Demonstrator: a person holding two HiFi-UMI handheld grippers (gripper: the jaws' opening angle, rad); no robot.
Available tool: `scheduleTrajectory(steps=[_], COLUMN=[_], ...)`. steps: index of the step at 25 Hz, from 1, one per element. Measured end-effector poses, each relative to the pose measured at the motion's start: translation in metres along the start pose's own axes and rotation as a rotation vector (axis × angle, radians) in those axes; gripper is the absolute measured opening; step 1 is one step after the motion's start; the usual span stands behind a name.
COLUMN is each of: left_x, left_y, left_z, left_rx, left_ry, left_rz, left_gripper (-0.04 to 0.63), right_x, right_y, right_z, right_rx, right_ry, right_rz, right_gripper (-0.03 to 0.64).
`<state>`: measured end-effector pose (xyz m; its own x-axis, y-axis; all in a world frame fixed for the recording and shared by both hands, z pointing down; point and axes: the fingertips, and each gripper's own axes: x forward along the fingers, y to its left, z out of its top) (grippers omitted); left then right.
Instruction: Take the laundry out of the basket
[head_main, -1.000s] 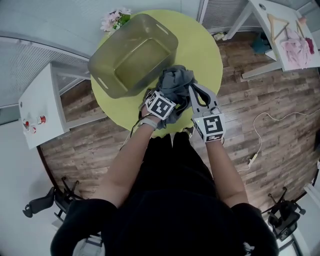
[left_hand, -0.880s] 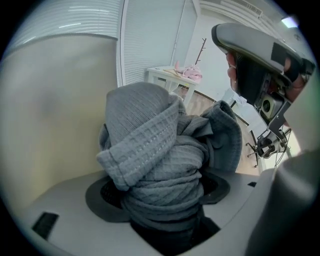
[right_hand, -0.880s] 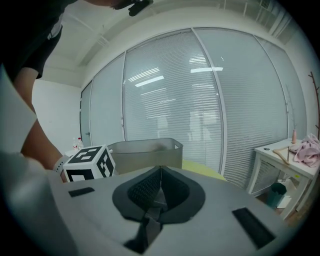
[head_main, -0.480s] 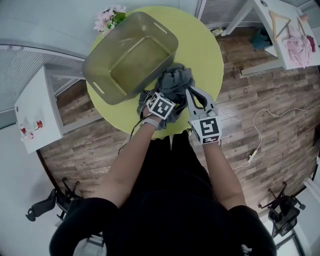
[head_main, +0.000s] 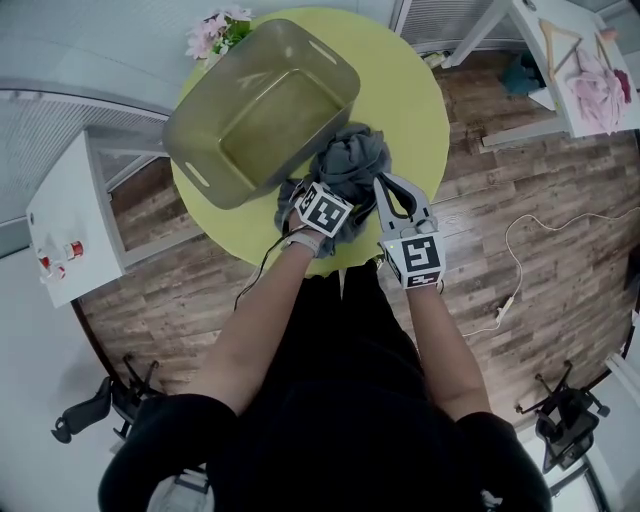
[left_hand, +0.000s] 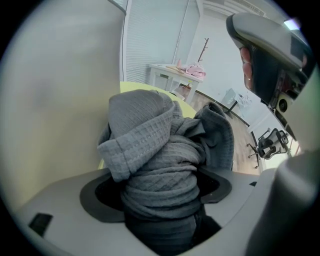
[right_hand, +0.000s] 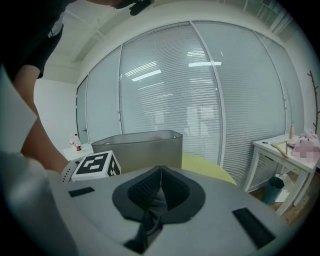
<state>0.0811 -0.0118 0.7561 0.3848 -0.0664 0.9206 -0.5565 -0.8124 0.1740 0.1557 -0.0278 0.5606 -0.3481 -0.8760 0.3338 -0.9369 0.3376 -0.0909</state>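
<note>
Right claw (right_hand: 159, 175) on shapeless laundry heap (head_main: 350, 160)

A translucent olive plastic basket (head_main: 197, 140) is set upright at the round yellow-green table's (head_main: 405, 95) far left edge. A grey waffle-knit garment (head_main: 352, 162) is bunched just beside its near corner, towards the table's near edge.

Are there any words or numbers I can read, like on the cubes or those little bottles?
No readable words or numbers anywhere.
Left marker cube: black-and-white square pattern, not letters.
Right marker cube: the same kind of pattern, not letters.
Little bottles on the white cabinet: red labels, too small to read.
</note>
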Motion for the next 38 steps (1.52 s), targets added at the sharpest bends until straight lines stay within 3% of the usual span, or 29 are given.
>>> scheduleTrajectory(steps=[5, 13, 25, 30, 34, 36, 38], left_x=[-0.023, -0.100, -0.256, -0.302, -0.334, -0.349, -0.367], left_y=[0.002, -0.002, -0.059, -0.076, -0.080, -0.079, -0.073], left_z=[0.010, 0.022, 0.044, 0.055, 0.062, 0.061, 0.060], left_rx=[0.033, 0.005, -0.037, -0.039, -0.017, -0.010, -0.007], left_ry=[-0.053, -0.200, -0.640, -0.782, -0.881, -0.921, -0.962], left_rz=[0.032, 0.061, 0.017, 0.019, 0.034, 0.058, 0.098], left_gripper=[0.390, 0.388, 0.387, 0.387, 0.377, 0.343, 0.263], right_x=[-0.005, -0.022, -0.066, -0.085, -0.095, -0.100, -0.100], right_y=[0.006, 0.016, 0.055, 0.072, 0.085, 0.093, 0.100], right_z=[0.007, 0.034, 0.090, 0.117, 0.140, 0.151, 0.161], right_rx=[-0.003, -0.023, -0.041, -0.009, -0.049, -0.065, -0.078], right_ry=[-0.012, -0.049, -0.135, -0.172, -0.208, -0.225, -0.236], right_rz=[0.013, 0.060, 0.212, 0.288, 0.318, 0.327, 0.330], right_gripper=[0.023, 0.023, 0.023, 0.023, 0.023, 0.023, 0.023])
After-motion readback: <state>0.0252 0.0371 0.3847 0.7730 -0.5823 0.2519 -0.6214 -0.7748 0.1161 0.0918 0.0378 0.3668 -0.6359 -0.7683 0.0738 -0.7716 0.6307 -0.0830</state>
